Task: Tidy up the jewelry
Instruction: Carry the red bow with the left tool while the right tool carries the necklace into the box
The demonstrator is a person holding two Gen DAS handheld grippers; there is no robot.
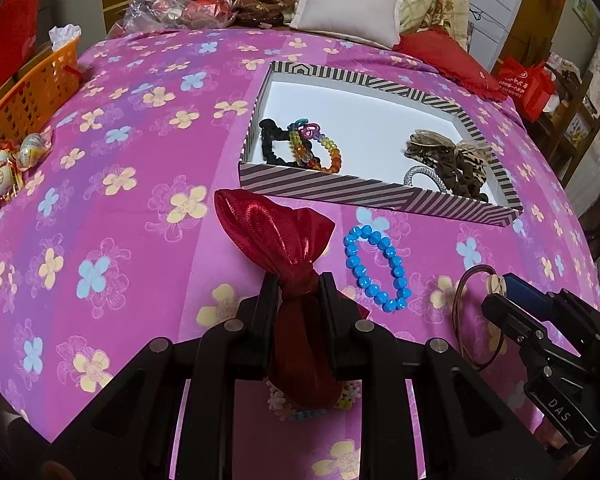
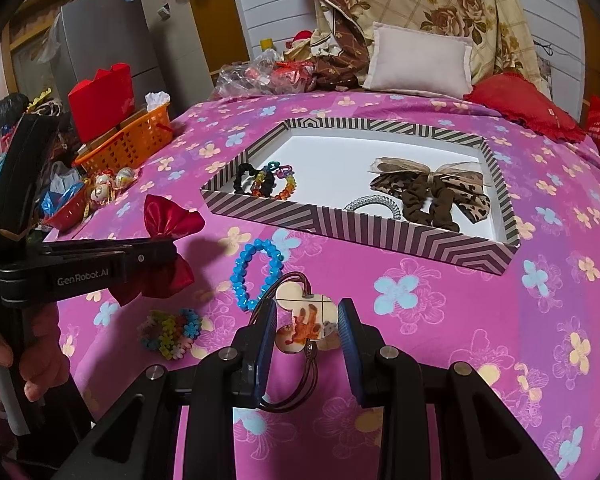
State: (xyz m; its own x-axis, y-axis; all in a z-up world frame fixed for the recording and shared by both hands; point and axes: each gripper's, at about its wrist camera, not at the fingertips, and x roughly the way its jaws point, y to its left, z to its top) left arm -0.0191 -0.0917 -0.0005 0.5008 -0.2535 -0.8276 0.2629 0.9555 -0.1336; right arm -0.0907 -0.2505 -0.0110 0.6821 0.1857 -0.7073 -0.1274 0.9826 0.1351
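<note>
Where its knot is pinched between the two black fingers, the red satin bow (image 1: 278, 236) sits clamped in the left hand-held gripper (image 1: 298, 280), one lobe fanned out ahead of the fingertips and the other trailing back between the arms, raised over the pink flowered bedspread (image 1: 140, 200). Just to its right a blue bead bracelet (image 1: 376, 270) lies flat on the bedspread, and beyond that a brown cord loop with a pale mouse-head pendant (image 2: 306, 320) rests between the blue-padded fingers (image 2: 348, 332) of the right hand-held gripper (image 2: 306, 316), whose jaws stand spread on either side of the pendant; whether the left pad touches the cord I cannot tell. A small multicoloured flower-bead bracelet (image 2: 172, 332) lies near the front edge, below the left gripper. Farther back sits the striped box lid (image 1: 380, 194) with a white inside, holding a black scrunchie (image 1: 272, 140) and a rainbow bead bracelet (image 1: 320, 152) together at its left end, and a silver hair band (image 2: 376, 204) touching a brown leopard-print bow scrunchie (image 2: 432, 192) at its right end. At the bed's left edge stands an orange basket (image 2: 128, 144); a white pillow (image 2: 420, 60) and red cushion (image 2: 528, 108) lie at the far end.
</note>
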